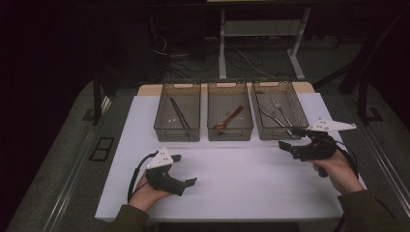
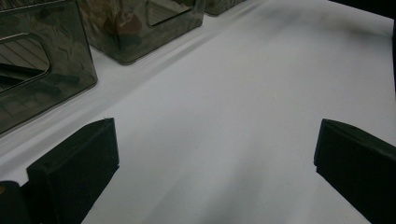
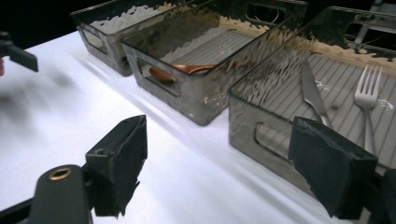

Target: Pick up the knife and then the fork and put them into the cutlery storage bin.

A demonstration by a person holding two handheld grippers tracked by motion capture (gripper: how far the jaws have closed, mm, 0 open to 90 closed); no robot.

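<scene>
**Open tongs beside the cutlery bins**

The right tongs (image 1: 288, 137), jaws wide apart and empty, hover at the near end of the right-hand bin (image 1: 279, 117), where a fork (image 3: 369, 100) and knife (image 3: 312, 93) lie. The left tongs (image 1: 185, 170), also open and empty, rest low over the white bench (image 1: 241, 179). A brown spoon (image 1: 229, 118) lies in the middle bin (image 1: 230, 117).

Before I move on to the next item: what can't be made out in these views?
- Left bin contents: high view, dark thin sticks, too small to identify.
- Fork handle: right gripper view, hidden behind the right gripper jaw.
- Spoon: blurred by the middle bin's rippled wall.
</scene>
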